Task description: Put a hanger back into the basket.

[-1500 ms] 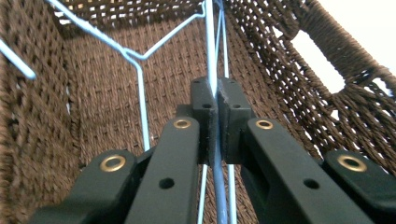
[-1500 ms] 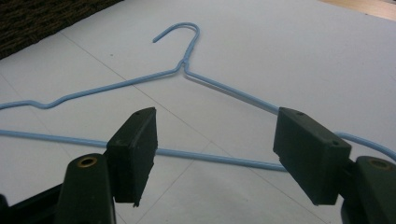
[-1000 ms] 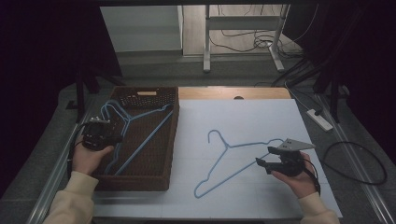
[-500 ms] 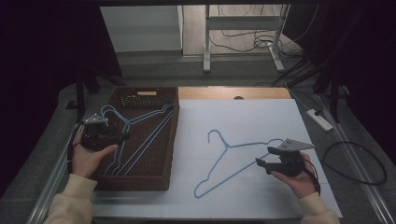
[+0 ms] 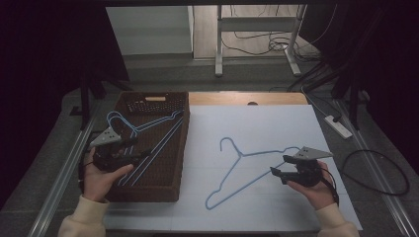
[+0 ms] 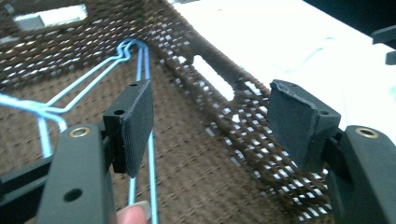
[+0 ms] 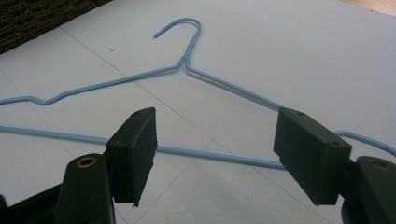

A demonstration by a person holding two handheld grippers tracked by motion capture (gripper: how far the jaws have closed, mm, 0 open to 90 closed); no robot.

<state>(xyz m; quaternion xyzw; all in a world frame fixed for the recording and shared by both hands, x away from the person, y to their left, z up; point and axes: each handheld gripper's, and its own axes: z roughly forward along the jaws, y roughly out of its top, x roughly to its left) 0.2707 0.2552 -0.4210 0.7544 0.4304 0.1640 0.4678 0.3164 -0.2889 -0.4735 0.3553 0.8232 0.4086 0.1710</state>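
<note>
Your left gripper (image 5: pixel 132 149) has dropped lower into the brown wicker basket (image 5: pixel 148 183) over the last second, its jaws spread wide with nothing between them, poised over the long wires of the blue hangers in the basket (image 5: pixel 153 144) along its left side. Your right gripper (image 5: pixel 277 171) has stayed put near the right edge of the white table (image 5: pixel 267 121), jaws equally wide and empty around the end of the blue hanger on the table (image 5: pixel 232 170), so the next pick looks close.
</note>
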